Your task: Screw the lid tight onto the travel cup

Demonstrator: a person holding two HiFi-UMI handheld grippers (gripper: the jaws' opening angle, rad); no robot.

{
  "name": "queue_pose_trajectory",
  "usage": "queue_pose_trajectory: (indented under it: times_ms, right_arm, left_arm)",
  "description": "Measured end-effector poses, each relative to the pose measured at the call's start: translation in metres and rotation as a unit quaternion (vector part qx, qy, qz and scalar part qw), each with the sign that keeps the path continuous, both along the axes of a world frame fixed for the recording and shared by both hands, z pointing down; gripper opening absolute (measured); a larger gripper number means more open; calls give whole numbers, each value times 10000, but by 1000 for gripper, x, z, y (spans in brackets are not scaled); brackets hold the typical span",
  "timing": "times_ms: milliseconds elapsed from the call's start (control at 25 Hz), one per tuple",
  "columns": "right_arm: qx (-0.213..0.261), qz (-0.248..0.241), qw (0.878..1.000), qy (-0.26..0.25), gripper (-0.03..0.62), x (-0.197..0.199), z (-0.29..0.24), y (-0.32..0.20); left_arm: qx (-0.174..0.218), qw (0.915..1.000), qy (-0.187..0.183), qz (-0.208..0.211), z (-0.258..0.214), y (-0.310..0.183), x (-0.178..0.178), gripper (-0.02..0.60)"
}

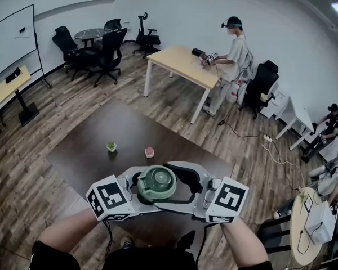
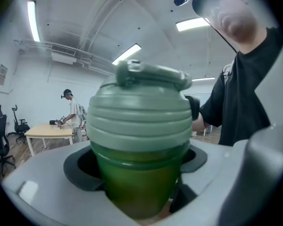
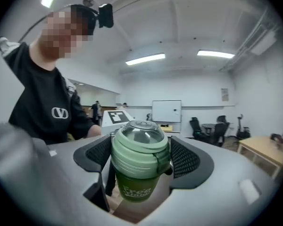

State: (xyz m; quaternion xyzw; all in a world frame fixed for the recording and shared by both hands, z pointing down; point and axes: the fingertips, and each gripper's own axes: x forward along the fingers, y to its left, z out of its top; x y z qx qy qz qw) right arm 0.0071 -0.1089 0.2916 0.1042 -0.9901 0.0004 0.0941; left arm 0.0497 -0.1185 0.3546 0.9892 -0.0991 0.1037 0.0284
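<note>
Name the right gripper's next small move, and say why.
Probably close the right gripper on the lid and twist it slightly tighter: the left gripper clamps the travel cup above the table, and the lid sits between the right jaws, contact unclear.

Lid point(image 1: 157, 180) on travel cup point(image 3: 132, 188) — between left gripper point(image 2: 139, 192) and right gripper point(image 3: 134, 173).
</note>
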Motion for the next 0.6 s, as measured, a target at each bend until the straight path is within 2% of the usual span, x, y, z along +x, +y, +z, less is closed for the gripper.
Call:
queue_pose_trajectory:
  times_ms: [80,160,200,280,360,480,600]
  right_arm:
    - [-204,1115,9935,93,405,-2,6,-9]
    - [-281,2089,9773,205,405,-3,11,-13]
    - [-265,2432,9694,208,405,-3,12,-13]
    - [-208,2781,9602,161,407,-1,12,-14]
    - [-156,2786,9601,161,407,0,11,-15]
    - [126,2481,9680,349,407,-1,9,-13]
    - [250,1819,9828,205,419,1,-7,-4]
  left_arm:
    - [-53,9998,-50,-158,6,-7,-2,414]
    - [-75,9996,-93,-243,11,-10,-3,414]
    - [-83,9996,-90,-258,12,-10,-2,414]
    - [-86,9996,-67,-258,11,-11,-1,414]
    - [-79,9996,-59,-249,10,-12,1,414]
    - [-94,9997,-2,-213,7,-12,0,414]
    - [-45,9999,47,-120,1,-9,-3,414]
